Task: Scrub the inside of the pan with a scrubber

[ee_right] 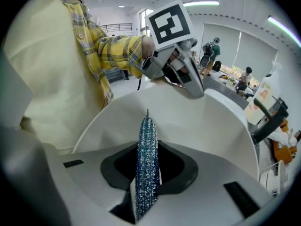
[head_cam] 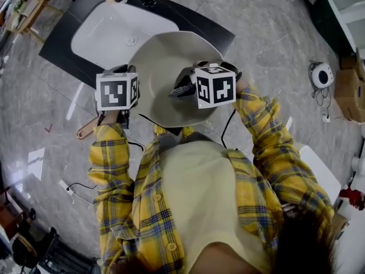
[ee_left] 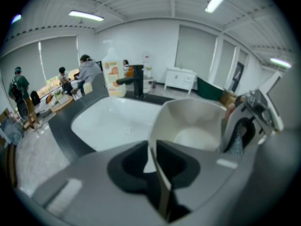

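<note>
The pan (head_cam: 162, 76) is held up in the air over the near edge of the sink (head_cam: 102, 36), not resting on it. The left gripper (ee_left: 153, 166) pinches the pan's rim between its jaws. The right gripper (ee_right: 146, 173) squeezes a blue sparkly scrubber (ee_right: 146, 135) (thin, seen edge-on) inside the pan. I think the scrubbing step is on. Next, the scrubber should push on the pan's inside and rub around, while the left gripper holds tight.

the left hand-held gripper (ee_left: 153, 163) pinches the rim of the pan (ee_left: 197, 119), a white sink (ee_left: 106, 119) behind it.
</note>
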The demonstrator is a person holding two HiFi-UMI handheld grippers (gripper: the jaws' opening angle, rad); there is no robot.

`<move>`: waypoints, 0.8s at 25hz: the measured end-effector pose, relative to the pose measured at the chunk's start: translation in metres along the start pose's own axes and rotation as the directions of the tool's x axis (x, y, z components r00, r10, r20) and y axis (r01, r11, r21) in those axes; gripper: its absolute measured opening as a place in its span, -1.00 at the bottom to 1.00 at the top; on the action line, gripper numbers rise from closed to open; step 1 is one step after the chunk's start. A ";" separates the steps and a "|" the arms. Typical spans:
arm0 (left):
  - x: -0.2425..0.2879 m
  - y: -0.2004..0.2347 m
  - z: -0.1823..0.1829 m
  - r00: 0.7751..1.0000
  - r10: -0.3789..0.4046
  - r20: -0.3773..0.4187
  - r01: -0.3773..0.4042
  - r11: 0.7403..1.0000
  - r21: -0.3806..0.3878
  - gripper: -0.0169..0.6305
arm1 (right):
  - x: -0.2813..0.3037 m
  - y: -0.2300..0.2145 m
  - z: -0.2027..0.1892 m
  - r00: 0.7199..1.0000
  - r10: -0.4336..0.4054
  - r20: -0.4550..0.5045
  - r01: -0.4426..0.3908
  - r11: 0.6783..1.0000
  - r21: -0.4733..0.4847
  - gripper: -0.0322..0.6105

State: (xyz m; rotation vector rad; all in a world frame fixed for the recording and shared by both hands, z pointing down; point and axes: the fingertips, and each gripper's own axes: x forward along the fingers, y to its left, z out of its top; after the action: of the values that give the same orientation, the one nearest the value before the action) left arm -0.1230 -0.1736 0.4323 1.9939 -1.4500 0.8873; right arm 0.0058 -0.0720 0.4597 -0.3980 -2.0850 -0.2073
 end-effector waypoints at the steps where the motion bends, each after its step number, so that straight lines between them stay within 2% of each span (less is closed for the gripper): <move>1: 0.000 0.000 0.000 1.000 0.002 -0.001 -0.002 1.000 0.007 -0.77 | -0.002 -0.002 0.002 1.000 -0.028 0.011 0.028 1.000 0.000 -0.64; 5: 0.002 0.000 0.001 1.000 0.003 0.000 -0.003 0.999 0.040 -0.76 | -0.012 -0.006 0.008 0.991 -0.119 0.061 0.120 0.993 -0.004 -0.64; 9: -0.001 -0.004 0.002 1.000 0.007 0.030 -0.009 0.999 0.045 -0.76 | -0.026 -0.009 0.015 0.969 -0.221 0.107 0.221 0.975 0.012 -0.64; 15: -0.014 0.004 0.016 0.989 0.064 0.131 -0.067 0.997 0.023 -0.75 | -0.046 -0.024 0.017 0.909 -0.391 0.143 0.383 0.920 0.081 -0.64; 20: -0.042 0.012 0.027 0.967 0.117 0.228 -0.118 0.993 -0.010 -0.75 | -0.063 -0.033 0.023 0.856 -0.493 0.158 0.473 0.869 0.148 -0.64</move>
State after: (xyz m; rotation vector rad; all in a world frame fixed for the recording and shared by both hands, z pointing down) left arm -0.1378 -0.1708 0.3833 2.0859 -1.7096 0.7267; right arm 0.0062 -0.1080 0.3941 0.1918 -2.3469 -0.3665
